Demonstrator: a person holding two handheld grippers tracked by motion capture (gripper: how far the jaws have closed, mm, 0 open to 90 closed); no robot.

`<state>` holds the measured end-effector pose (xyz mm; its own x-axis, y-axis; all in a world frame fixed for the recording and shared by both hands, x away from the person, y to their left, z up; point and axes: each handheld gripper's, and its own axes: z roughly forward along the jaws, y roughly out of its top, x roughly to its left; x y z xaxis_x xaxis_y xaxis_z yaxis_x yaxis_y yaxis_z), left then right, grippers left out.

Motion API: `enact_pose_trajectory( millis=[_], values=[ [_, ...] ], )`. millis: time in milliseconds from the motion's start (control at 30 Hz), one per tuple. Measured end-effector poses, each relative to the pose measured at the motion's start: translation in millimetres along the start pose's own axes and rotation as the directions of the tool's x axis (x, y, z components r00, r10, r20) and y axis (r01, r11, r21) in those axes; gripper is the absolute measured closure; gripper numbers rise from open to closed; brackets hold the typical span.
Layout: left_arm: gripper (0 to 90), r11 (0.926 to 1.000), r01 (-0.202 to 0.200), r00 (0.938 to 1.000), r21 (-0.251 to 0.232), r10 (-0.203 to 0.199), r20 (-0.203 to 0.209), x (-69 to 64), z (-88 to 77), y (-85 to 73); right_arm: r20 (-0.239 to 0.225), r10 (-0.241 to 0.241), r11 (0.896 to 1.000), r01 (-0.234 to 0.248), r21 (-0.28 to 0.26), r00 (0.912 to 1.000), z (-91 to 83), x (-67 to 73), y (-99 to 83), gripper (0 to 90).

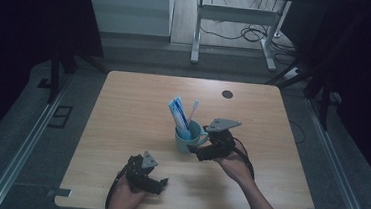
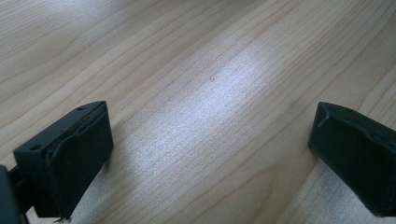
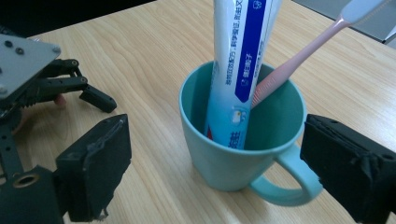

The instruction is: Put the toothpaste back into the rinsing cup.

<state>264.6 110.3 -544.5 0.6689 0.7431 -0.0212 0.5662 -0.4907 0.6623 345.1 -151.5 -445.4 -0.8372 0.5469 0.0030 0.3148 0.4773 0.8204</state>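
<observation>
The right gripper (image 3: 212, 172) stands with its jaws spread wide, and the teal mug (image 3: 243, 140) sits between them without either pad pressing on it: the left pad is clear of the mug's wall, the right pad is just beside the handle (image 3: 285, 182), which curls toward the camera on that side. In the high view the same right gripper (image 1: 201, 148) lies low on the wooden table (image 1: 121, 129), its tips at the near right flank of the mug (image 1: 189, 136).

Inside the mug, beyond the fingertips, a blue and white toothpaste tube (image 3: 240, 60) stands nearly upright, its lower end against the mug's far inner wall. A pink toothbrush (image 3: 303, 56) leans beside it (its head tilts up and away toward the right pad's side), its handle crossing behind the tube's edge down into the mug.

The left gripper (image 2: 210, 154) is open too, its two black pads well apart over bare wood grain with nothing between them. In the high view this left gripper (image 1: 160, 182) rests near the table's front edge, well apart from the mug.
</observation>
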Motion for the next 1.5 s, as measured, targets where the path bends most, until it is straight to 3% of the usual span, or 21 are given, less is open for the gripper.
enact_pose_trajectory(
  millis=[367, 1500],
  values=[
    [0.0, 1.0, 0.0, 1.0, 0.0, 0.0, 0.001, 0.1, 0.0, 0.0, 0.018, -0.006, 1.0, 0.006, 0.004, 0.9998, -15.7, -0.6, -12.2, 3.2],
    [0.0, 1.0, 0.003, 1.0, 0.0, -0.003, 0.0, -0.3, 0.0, 0.0, 0.117, 0.029, 0.999, -0.034, 0.039, 0.9928, -63.7, -10.9, -80.0, 3.1]
  ],
)
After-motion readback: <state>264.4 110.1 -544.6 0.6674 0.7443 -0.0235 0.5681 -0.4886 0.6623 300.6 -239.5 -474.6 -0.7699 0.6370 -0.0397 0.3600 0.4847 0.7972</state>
